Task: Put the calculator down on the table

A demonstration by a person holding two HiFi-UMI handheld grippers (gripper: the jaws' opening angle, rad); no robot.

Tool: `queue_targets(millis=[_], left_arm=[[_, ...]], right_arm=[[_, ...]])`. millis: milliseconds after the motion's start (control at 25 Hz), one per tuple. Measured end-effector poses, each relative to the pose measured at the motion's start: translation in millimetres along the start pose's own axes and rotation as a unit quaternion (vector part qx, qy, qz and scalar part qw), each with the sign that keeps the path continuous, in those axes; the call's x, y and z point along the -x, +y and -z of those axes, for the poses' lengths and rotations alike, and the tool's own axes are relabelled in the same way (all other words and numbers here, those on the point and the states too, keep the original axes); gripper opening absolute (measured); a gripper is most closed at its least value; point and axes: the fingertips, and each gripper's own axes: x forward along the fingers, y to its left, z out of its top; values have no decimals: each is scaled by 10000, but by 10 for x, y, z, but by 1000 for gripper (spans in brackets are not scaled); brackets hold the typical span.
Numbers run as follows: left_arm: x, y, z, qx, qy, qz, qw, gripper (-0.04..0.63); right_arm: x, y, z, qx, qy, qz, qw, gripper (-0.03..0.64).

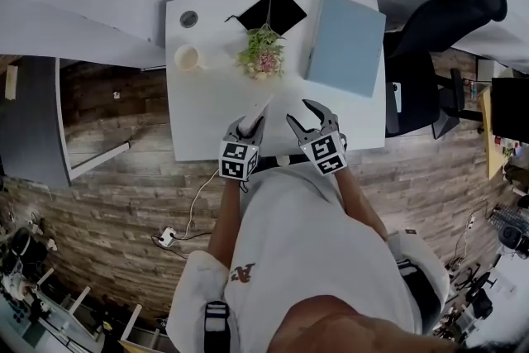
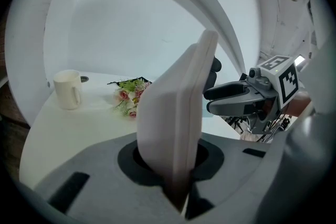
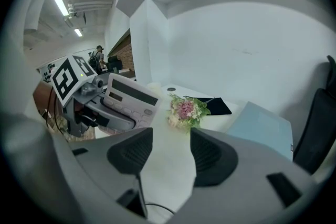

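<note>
Your left hand-held gripper had its jaws drawn narrow and clamped on the calculator, pinching it by its lower end. The white calculator stood on edge between the pads and leaned forward over the near part of the white surface, not yet laid flat on it. From the right gripper view you could see its face, with the dark display strip above rows of pale keys, turned toward your right side.

Your right hand-held gripper was just beside the left one, over the same near edge. Its jaws stood wide apart with only bare surface showing between the ribbed black pads, so it held nothing.

Farther back on the surface, a small cream cup sat to the left, its handle visible from the left gripper view. A bouquet of pink flowers and green leaves lay near the middle, well apart from the calculator. Behind the bouquet lay a flat black pouch, and to its right a large light-blue folder. A round grommet was set in the far left corner.

A black office chair stood beside the right end, and the wood-patterned floor ran beneath.
</note>
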Motion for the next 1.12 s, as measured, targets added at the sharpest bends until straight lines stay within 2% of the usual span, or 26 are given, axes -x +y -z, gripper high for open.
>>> queue_targets(millis=[560, 880, 1120], left_arm=[[-180, -34, 168, 243, 280, 183, 9991, 75], [-284, -46, 275, 357, 454, 290, 9979, 75], [-357, -55, 334, 595, 480, 399, 9963, 75]], right_arm=[[-97, 2, 176, 93, 275, -142, 9995, 230], [-159, 36, 318, -49, 402, -251, 9989, 230], [-167, 21, 394, 49, 569, -249, 9981, 230]])
